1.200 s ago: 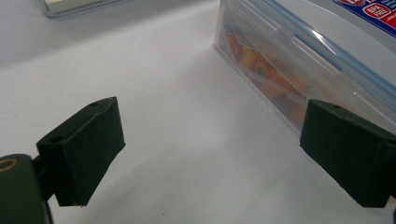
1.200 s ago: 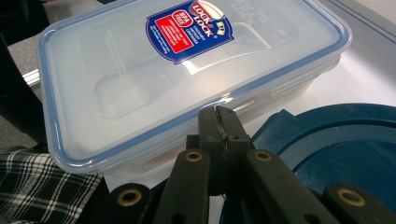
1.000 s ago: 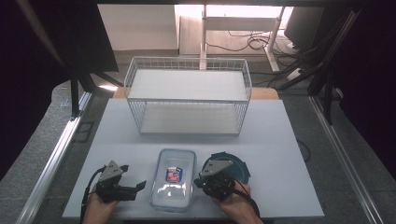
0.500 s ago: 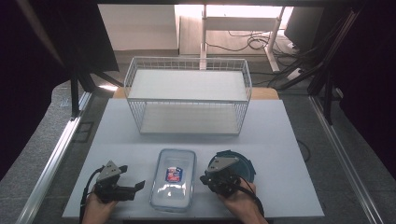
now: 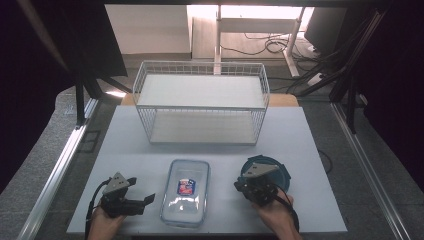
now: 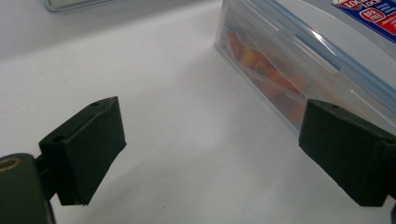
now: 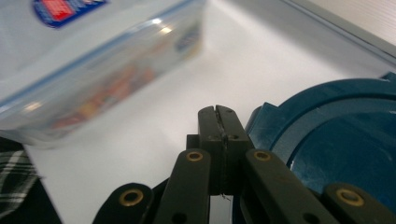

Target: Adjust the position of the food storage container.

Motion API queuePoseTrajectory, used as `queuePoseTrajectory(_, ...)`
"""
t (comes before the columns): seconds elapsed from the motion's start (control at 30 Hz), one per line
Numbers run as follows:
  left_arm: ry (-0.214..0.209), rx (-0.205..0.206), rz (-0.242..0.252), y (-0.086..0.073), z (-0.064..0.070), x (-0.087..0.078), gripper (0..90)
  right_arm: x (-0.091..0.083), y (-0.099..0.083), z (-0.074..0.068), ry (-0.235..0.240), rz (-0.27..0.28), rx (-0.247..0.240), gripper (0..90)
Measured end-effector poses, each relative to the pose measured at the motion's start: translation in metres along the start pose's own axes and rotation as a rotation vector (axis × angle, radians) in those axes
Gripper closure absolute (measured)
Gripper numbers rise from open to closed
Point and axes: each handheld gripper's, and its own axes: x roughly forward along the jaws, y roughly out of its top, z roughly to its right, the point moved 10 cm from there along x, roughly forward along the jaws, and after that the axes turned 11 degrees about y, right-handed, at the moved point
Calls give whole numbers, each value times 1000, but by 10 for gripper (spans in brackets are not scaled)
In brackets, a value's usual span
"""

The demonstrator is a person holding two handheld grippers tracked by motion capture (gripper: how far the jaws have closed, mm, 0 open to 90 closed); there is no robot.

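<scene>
Left gripper (image 5: pixel 142 202) — jaws spread wide, nothing between them, low over the white table (image 5: pixel 300 150) just beside the clear lidded container (image 5: pixel 186 192). The container lies flat at the table's near middle, in front of the wire basket (image 5: pixel 200 107). Right gripper (image 5: pixel 240 186) — jaws pressed fully together, holding nothing, at the near edge of the blue round lid (image 5: pixel 267 172), right of the container.

Clear lidded container (image 7: pixel 100 60) blurred in right gripper view, cut by top and left edges; contents undistinguishable. Blue round lid (image 5: pixel 272 167) partly hidden beneath right gripper (image 5: pixel 239 187) in high view.
</scene>
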Motion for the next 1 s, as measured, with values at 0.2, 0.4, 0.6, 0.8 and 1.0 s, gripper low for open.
queuePoseTrajectory(0.2, -2, -1, -2, 0, 0, 0, 67, -13, -12, 31, -96, -8, 25, 900)
queuePoseTrajectory(0.4, -5, -2, -5, 0, 0, 1, 67, -33, -22, 61, -114, 32, 103, 899)
queuePoseTrajectory(0.6, -18, 1, -18, -2, 3, 1, 68, -48, -30, 84, -141, 64, 161, 899)
queuePoseTrajectory(0.8, -41, 17, -31, -2, 9, 1, 56, -60, -37, 104, -175, 89, 196, 898)
queuePoseTrajectory(1.0, -77, 32, -35, -1, 15, -6, 262, -64, -37, 108, -212, 95, 190, 896)
